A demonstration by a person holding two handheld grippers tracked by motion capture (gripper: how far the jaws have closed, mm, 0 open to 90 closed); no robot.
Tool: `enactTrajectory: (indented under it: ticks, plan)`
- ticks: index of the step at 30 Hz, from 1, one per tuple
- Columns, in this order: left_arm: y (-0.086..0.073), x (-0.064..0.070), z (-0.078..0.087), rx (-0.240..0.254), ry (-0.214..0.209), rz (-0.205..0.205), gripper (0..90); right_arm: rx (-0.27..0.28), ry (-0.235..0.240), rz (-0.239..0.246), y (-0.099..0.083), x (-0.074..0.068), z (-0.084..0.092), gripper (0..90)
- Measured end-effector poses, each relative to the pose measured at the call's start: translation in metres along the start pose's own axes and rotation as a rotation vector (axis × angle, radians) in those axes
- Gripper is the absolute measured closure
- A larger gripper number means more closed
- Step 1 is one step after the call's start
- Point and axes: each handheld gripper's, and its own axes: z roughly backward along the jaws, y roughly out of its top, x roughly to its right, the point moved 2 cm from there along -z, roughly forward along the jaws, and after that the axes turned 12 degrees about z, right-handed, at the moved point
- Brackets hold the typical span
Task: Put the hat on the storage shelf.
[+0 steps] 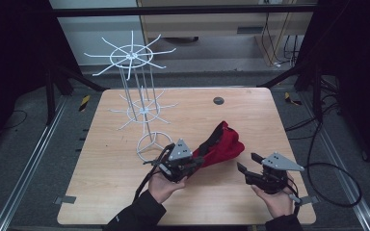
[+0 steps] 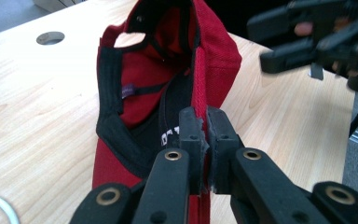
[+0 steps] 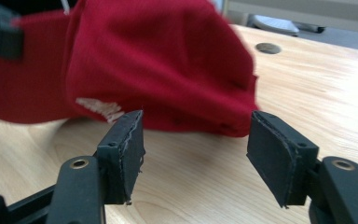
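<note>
A red cap (image 1: 224, 144) with black inner trim lies tilted on the wooden table (image 1: 111, 187), its crown toward the right. My left gripper (image 1: 197, 161) is shut on the cap's brim edge; in the left gripper view the two pads (image 2: 193, 135) pinch the red and black fabric (image 2: 214, 56) between them. My right gripper (image 1: 248, 162) hovers just right of the cap, open, with nothing between its jaws. In the right gripper view the cap's crown (image 3: 144, 60) sits a little beyond the open gripper (image 3: 196, 144). The right gripper (image 2: 307, 32) also appears blurred in the left gripper view.
A white wire display rack (image 1: 142, 110) with two tiers of radiating hooks stands on a ring base (image 1: 151, 144) at the table's left middle, close to my left hand. A round hole (image 1: 218, 100) sits near the table's far edge. Cables trail off the right side.
</note>
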Motion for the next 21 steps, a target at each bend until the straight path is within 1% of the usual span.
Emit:
enactTrajectory:
  ticks: [3, 5, 6, 8, 11, 14, 16, 18, 19, 20, 21]
  plan:
    - [0.002, 0.002, 0.002, 0.012, -0.006, -0.002, 86.2, -0.014, 0.012, 0.014, -0.005, -0.001, -0.008, 37.9]
    - [0.005, 0.004, 0.005, 0.018, -0.016, -0.004, 86.3, -0.028, 0.008, 0.022, -0.009, 0.000, -0.015, 38.7]
    - [0.005, 0.005, 0.006, 0.022, -0.019, -0.002, 86.2, -0.042, -0.002, 0.029, -0.012, 0.002, -0.021, 39.3]
    - [0.007, 0.007, 0.009, 0.024, -0.022, -0.010, 86.2, -0.055, -0.008, 0.028, -0.015, 0.006, -0.027, 39.6]
    - [0.010, 0.010, 0.012, 0.039, -0.027, -0.013, 86.3, -0.068, -0.005, -0.005, -0.019, 0.011, -0.038, 39.7]
    - [0.011, 0.012, 0.014, 0.044, -0.029, -0.019, 86.3, -0.084, -0.027, -0.011, -0.022, 0.016, -0.048, 41.2]
    - [0.010, 0.013, 0.016, 0.047, -0.035, -0.013, 86.3, -0.091, -0.049, -0.019, -0.023, 0.020, -0.051, 41.8]
    - [0.010, 0.013, 0.018, 0.048, -0.044, -0.010, 86.2, -0.079, -0.069, -0.039, -0.024, 0.025, -0.053, 41.8]
    - [0.010, 0.014, 0.018, 0.050, -0.048, -0.010, 86.2, -0.073, -0.068, -0.048, -0.024, 0.026, -0.052, 42.9]
    - [0.009, 0.014, 0.019, 0.052, -0.049, -0.010, 86.2, -0.057, -0.063, -0.048, -0.023, 0.028, -0.052, 47.1]
    - [0.009, 0.015, 0.019, 0.054, -0.051, -0.010, 86.2, -0.054, -0.054, -0.047, -0.022, 0.028, -0.050, 52.0]
